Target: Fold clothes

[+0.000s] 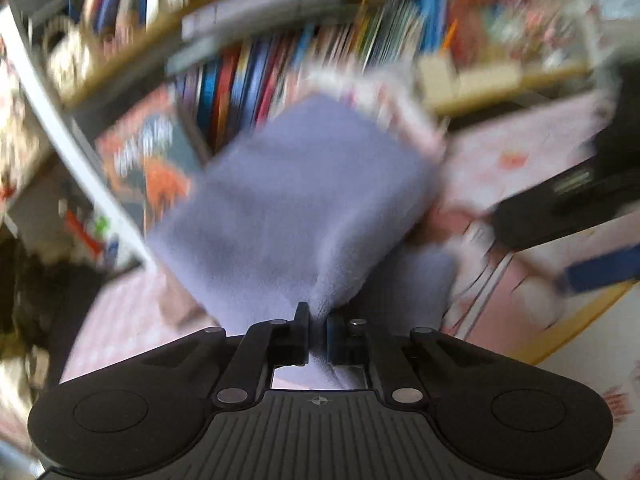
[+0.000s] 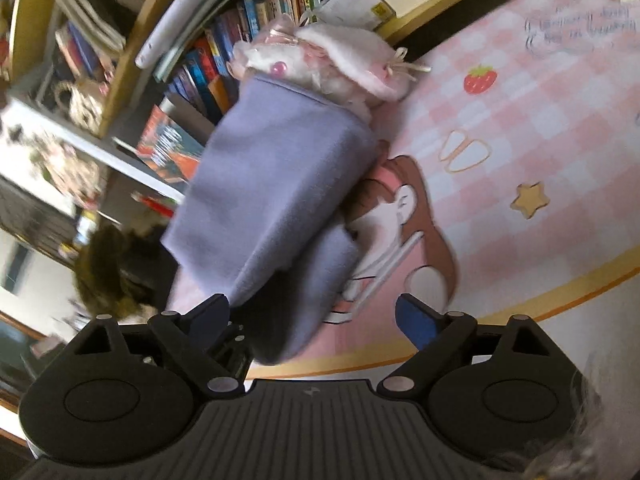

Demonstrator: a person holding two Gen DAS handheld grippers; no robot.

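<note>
While left tongs (image 1: pixel 318 334) pinch lavender garment (image 1: pixel 296 208), bookshelf (image 1: pixel 280 76) behind

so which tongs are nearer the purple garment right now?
Left. The left tongs are shut on the purple garment, pinching its near edge. The right tongs are open and grip nothing; the cloth hangs across their left finger.

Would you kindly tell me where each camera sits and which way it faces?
Left wrist: on the left gripper, looking along fingers shut on the purple cloth, toward the bookshelf; the right gripper shows at right.
Right wrist: on the right gripper, open, facing the purple cloth and pink mat.
Shared: cloth, bookshelf, mat.
</note>
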